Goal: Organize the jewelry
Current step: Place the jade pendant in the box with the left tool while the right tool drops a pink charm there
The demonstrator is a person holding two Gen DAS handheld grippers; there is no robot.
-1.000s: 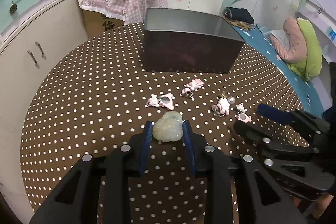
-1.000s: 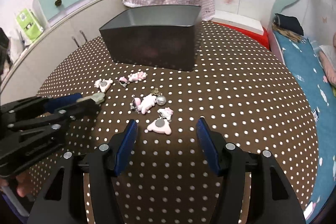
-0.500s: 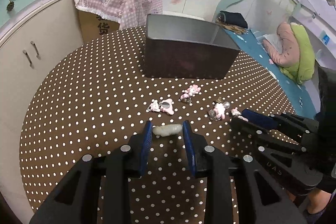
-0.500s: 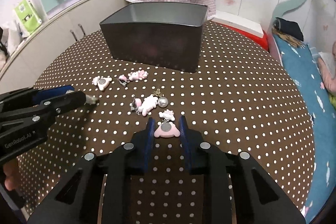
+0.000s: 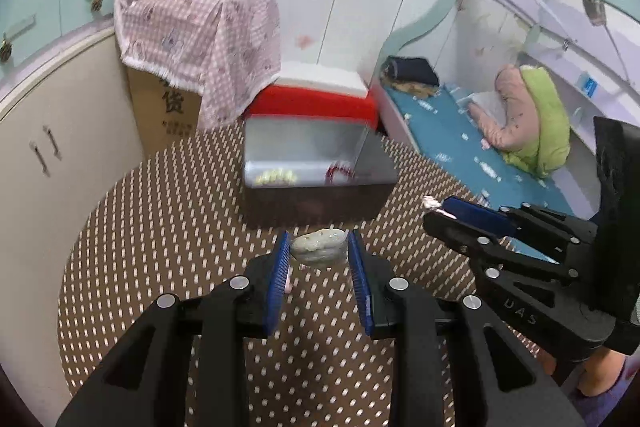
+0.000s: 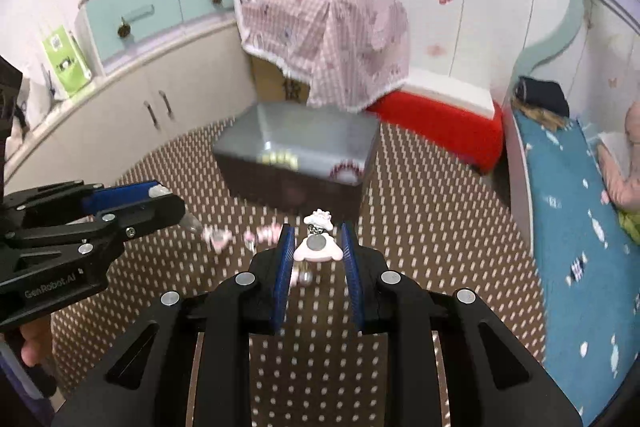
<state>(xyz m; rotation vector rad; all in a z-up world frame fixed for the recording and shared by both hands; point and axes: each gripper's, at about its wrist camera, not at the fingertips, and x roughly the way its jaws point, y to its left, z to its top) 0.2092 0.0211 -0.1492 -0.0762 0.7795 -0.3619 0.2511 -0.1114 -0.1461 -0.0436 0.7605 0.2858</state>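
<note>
My left gripper (image 5: 319, 254) is pinched on a pale green stone pendant (image 5: 319, 251), held in the air above the dotted tablecloth (image 5: 160, 227); my right gripper (image 6: 316, 247) clamps a pink charm (image 6: 318, 247) the same way — both lifted just short of the dark box (image 6: 296, 163). More pink charms (image 6: 240, 237) lie on the cloth below, blurred. Inside the box I see a yellow-green piece (image 5: 276, 178) and a red beaded one (image 5: 340, 173).
</note>
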